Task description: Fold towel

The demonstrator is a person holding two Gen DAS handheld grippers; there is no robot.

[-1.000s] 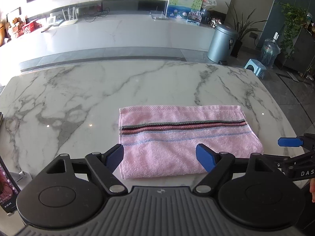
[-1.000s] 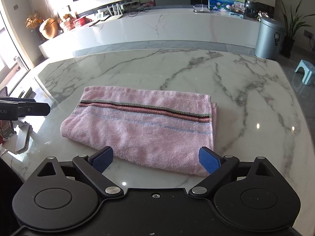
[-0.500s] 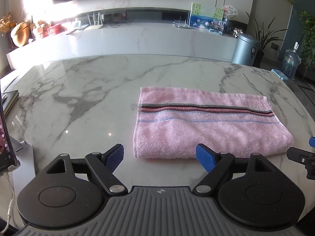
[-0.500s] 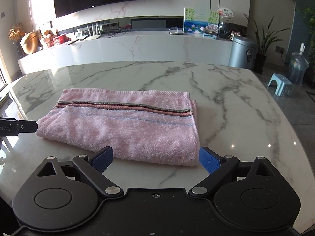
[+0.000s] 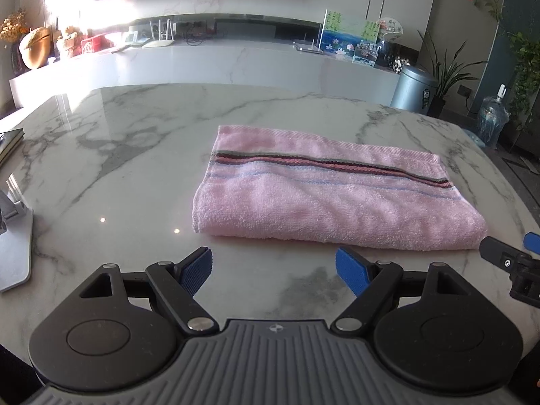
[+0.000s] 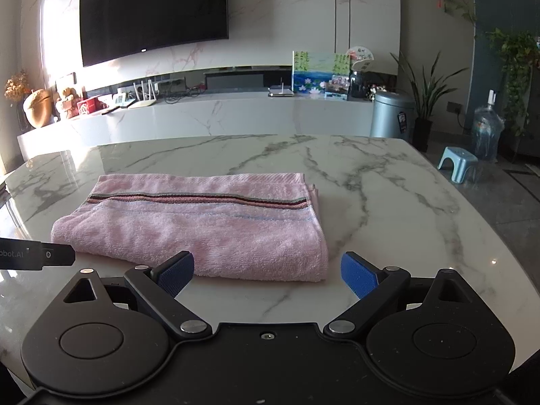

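My left wrist view looks forward and down from low over the near table edge [image 5: 101,155], close to the towel's [image 5: 330,202] left end. My right wrist view faces likewise, flatter, near its right end [image 6: 202,229]. Both share towel, tabletop and far counter [image 6: 236,118].

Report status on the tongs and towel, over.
Left tongs open, empty. Right tongs open, empty. Pink striped terry towel lies folded flat on white marble table, untouched. Nothing in the way.

cut off: phone stand [image 5: 15,236] at left edge | right tongs [image 5: 519,253] at right edge
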